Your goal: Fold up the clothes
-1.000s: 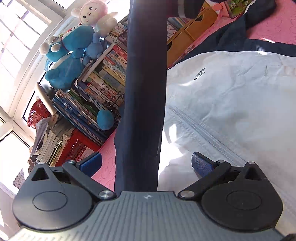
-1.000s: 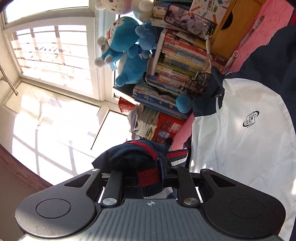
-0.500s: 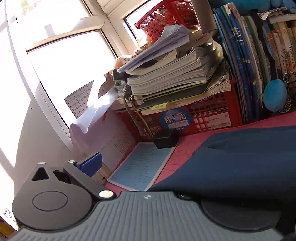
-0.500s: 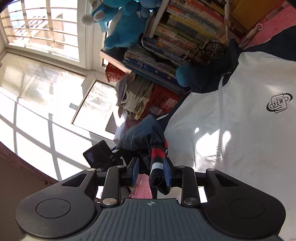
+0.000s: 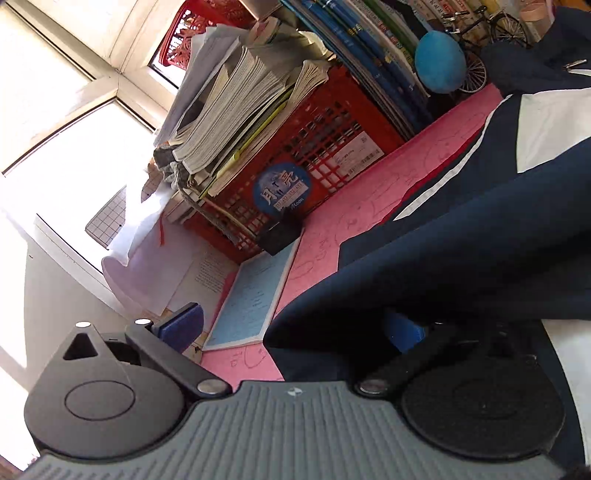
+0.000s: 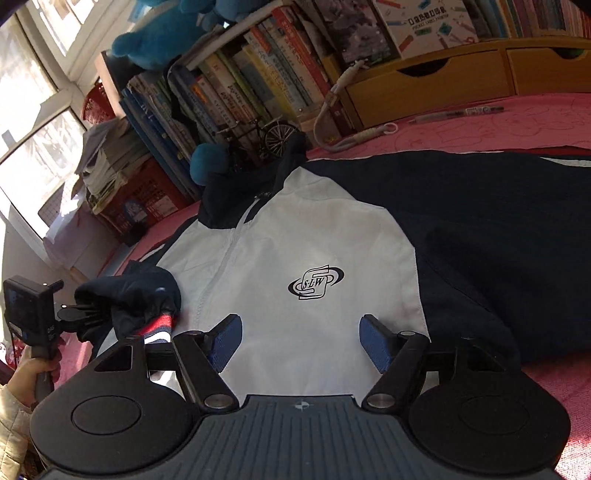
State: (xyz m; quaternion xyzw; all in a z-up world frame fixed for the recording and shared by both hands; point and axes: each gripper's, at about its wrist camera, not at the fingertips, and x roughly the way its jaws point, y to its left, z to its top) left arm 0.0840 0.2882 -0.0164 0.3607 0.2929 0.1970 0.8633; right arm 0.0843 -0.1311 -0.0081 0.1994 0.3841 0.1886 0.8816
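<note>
A red plastic crate (image 5: 317,147) stands at the far left edge of the pink tabletop (image 5: 369,206), with a loose stack of papers and workbooks (image 5: 236,99) on top of it. A pale blue booklet (image 5: 255,299) lies flat in front of the crate. Along the far edge, a row of books (image 6: 236,88) stands beside a small model bicycle (image 6: 266,138) and wooden drawers (image 6: 443,77). A blue plush toy (image 6: 159,33), perhaps more than one, sits above the books. A pen (image 6: 458,114) lies near the drawers.
</note>
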